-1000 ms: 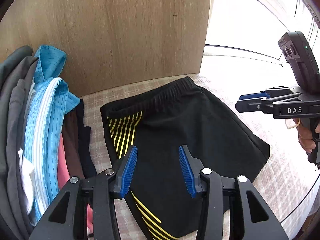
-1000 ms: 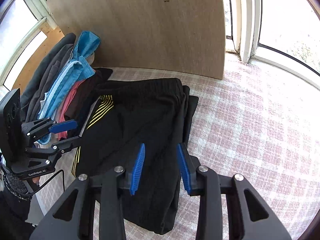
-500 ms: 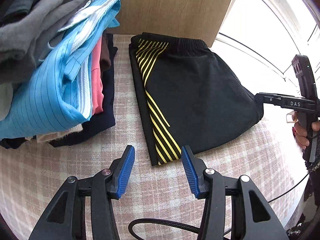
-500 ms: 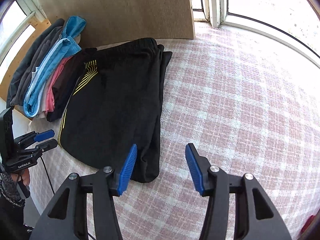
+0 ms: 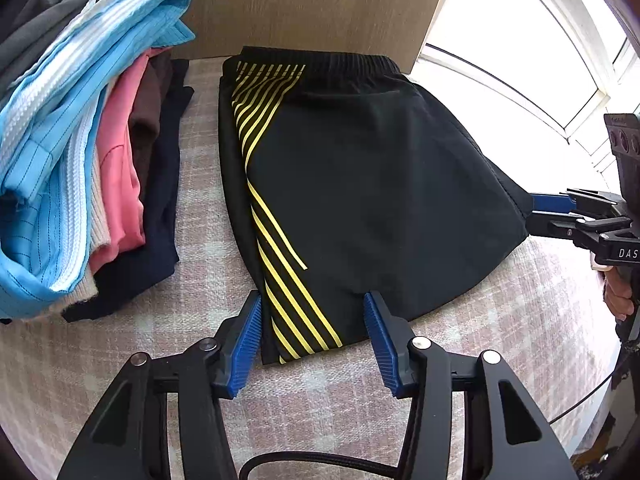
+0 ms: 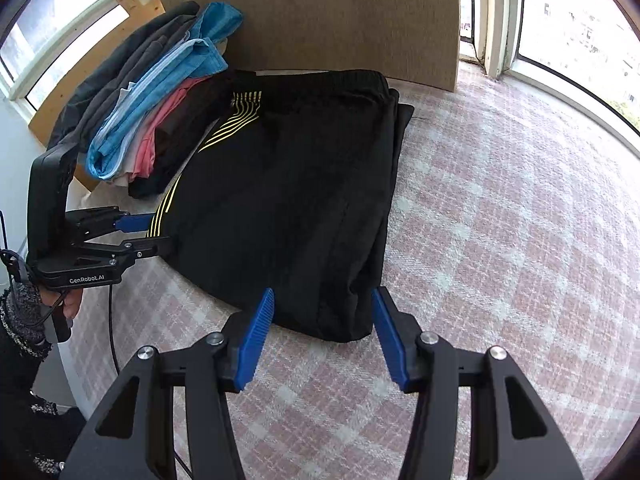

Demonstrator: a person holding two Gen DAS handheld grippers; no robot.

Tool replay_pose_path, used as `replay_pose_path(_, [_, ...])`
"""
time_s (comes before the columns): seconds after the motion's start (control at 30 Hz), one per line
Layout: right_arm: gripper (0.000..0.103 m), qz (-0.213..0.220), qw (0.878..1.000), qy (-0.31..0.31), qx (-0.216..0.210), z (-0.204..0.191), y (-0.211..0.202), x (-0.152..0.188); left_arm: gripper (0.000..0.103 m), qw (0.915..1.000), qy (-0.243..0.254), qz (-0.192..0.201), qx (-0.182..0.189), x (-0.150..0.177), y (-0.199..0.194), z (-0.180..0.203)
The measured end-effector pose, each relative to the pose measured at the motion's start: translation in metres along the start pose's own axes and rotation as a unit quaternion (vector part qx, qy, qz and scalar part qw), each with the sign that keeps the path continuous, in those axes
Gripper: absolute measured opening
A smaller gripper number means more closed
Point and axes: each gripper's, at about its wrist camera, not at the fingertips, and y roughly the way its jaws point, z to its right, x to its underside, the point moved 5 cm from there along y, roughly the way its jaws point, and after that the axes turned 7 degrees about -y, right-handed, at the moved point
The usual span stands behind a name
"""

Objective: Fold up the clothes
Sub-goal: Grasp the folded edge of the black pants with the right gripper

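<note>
At the near hem of the black shorts (image 5: 368,184), folded on the checked bench (image 6: 500,216) beside the clothes stack (image 5: 80,152), we have drawn both hand-held grippers back. Left hand-held gripper (image 5: 312,336), closing slightly, and right hand-held gripper (image 6: 322,332) now straddle the hem's corners, gripping nothing; the next fold looks ready.

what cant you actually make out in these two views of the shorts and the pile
- Left wrist view: the top of the clothes pile is cut off by the frame edge.
- Right wrist view: the far side of the black shorts is hidden behind the pile.
- Both views: layers under the shorts are hidden by their top panel.
</note>
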Motion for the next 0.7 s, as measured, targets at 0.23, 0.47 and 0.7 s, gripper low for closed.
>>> replay_pose_path(0.23, [0.05,-0.02,0.999,-0.031,0.002,0.002,0.013,-0.004,0.021,0.9999,0.001,-0.005,0.012,0.0,-0.004,-0.008])
replay_pose_path(0.47, [0.055,-0.045,0.999,-0.025,-0.009,0.0,0.027,-0.007,0.045,0.9994,-0.011,-0.02,0.027,0.004,-0.003,-0.001])
replay_pose_path(0.7, [0.055,-0.035,0.999,-0.015,-0.013,-0.001,-0.003,-0.003,0.048,0.9988,0.041,-0.014,0.024,0.019,-0.019,0.005])
